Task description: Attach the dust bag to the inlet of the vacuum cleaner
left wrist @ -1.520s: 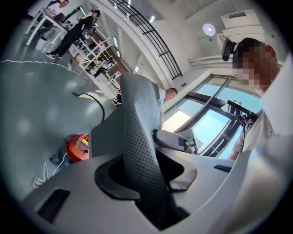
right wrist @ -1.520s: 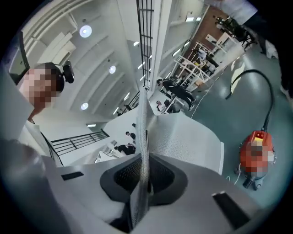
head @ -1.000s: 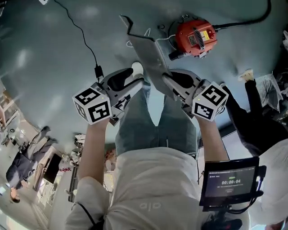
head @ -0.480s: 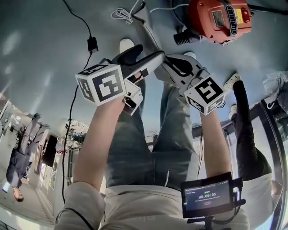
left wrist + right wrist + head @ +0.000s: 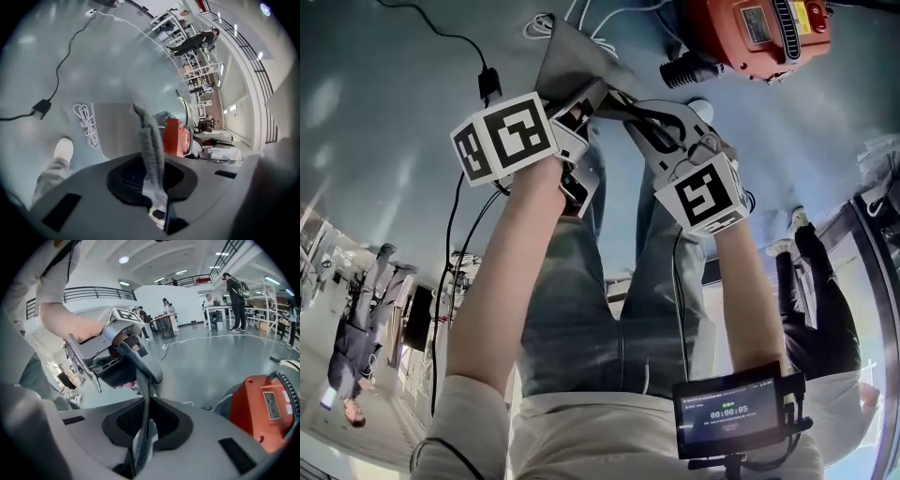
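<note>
Here, the jaws of the left gripper (image 5: 152, 171) have just been closing and stand clamped on a bunched edge of the grey dust bag (image 5: 147, 133), which rises between them as a narrow ridge. The jaws of the right gripper (image 5: 144, 411) are likewise pressed together on the bag's edge (seen there as a thin dark-grey strip). That strip runs straight up to the left gripper's tips, so the two grips sit close together on the same border.

In the head view both grippers point away from the person and downward, tips nearly meeting. The rest of the bag spreads beyond them as a flat grey sheet above the floor (image 5: 384, 112); whether it rests on the floor cannot be told.

The orange vacuum cleaner (image 5: 759, 33) stands to the right of the bag, near it but apart, and its black ribbed port (image 5: 687, 68) faces the bag. A coiled white cable (image 5: 85, 123) lies just left of the sheet, with a black lead (image 5: 41, 108) farther left and a white shoe (image 5: 63, 150) below them.
</note>
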Available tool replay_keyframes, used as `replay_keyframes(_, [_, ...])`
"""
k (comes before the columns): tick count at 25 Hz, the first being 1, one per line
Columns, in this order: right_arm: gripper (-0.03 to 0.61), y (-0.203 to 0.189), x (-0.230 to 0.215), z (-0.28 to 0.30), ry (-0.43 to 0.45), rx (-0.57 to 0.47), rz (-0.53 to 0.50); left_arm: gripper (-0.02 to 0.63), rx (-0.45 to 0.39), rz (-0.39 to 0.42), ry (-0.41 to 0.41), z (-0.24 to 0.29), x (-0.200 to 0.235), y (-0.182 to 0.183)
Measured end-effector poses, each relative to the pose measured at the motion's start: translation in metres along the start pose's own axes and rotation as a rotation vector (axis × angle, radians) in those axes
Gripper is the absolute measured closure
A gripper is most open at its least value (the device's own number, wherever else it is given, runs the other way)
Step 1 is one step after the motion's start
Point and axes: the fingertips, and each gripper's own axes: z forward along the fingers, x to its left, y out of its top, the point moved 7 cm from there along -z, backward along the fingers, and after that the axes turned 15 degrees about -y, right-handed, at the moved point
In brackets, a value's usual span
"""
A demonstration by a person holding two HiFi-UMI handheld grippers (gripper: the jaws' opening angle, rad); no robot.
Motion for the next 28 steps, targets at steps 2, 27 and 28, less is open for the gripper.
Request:
replay_keyframes(2, [0.540, -0.003, 0.003, 0.003, 0.012, -0.016, 0.036, 0.596, -0.048, -0.067, -0.019, -0.002, 0.002, -0.002])
replay_keyframes(27, [0.474, -0.120, 0.012, 0.020, -0.318, 0.106, 0.066, 0.598, -0.254, -0.292, -0.144, 0.028, 0.060, -0.038])
replay_keyframes(28, [0.474, -0.125, 0.010, 0.026, -0.319, 0.098, 0.002, 0.598, -0.230, -0.253, -0.152, 0.036, 0.068, -0.036])
